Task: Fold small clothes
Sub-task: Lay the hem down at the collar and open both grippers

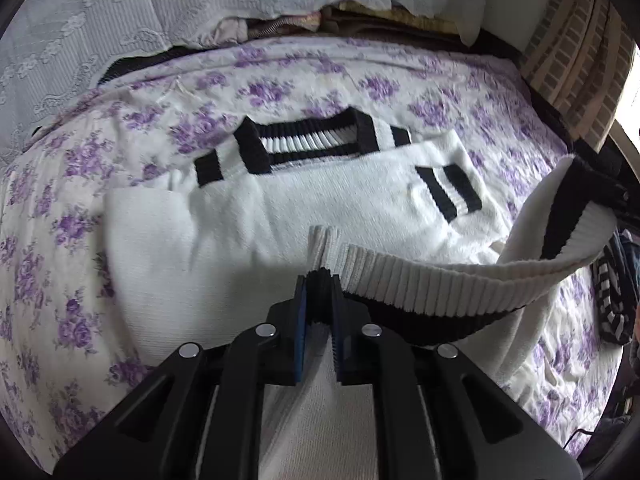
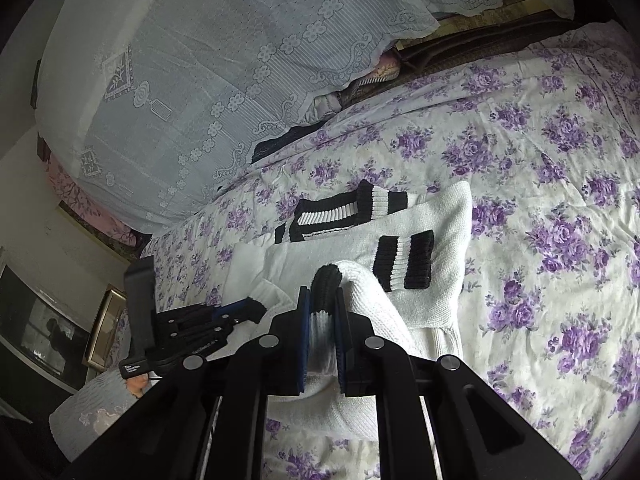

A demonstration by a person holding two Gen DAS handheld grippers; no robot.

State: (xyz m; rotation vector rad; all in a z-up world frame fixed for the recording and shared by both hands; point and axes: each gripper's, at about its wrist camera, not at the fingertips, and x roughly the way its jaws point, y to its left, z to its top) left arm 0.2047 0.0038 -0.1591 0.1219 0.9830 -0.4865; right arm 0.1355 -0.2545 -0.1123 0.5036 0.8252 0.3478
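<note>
- closest to my left camera, the left gripper (image 1: 319, 280) has its jaws pinched tight on the ribbed hem (image 1: 420, 280) of the white sweater (image 1: 248, 216), a short tuft of rib poking out past the tips.
- that hem runs off to the right as a lifted band toward the right gripper (image 1: 600, 192), which has the other end; i read this as holding the bottom edge by two points so it can travel as one straight line.
- from the right camera, the right gripper (image 2: 323, 304) is clamped narrow on a bunch of black and white rib, with the knit draped over its right finger; the left gripper (image 2: 240, 312) sits just to its left, low over the cloth.
- the sweater lies on the bed (image 2: 540, 240), on a purple-flowered sheet, collar (image 1: 308, 140) at the far side and a striped cuff (image 1: 448, 192) folded in across the chest, so the sleeve seems already tucked.
- my judgement: the step in hand is carrying the hem far-ward to the collar to halve the body; both grips need to stay level or the fold will skew.
- a lace-covered pile (image 2: 200, 80) lies beyond the bed, and a striped garment (image 1: 612, 304) waits at the right edge.
</note>
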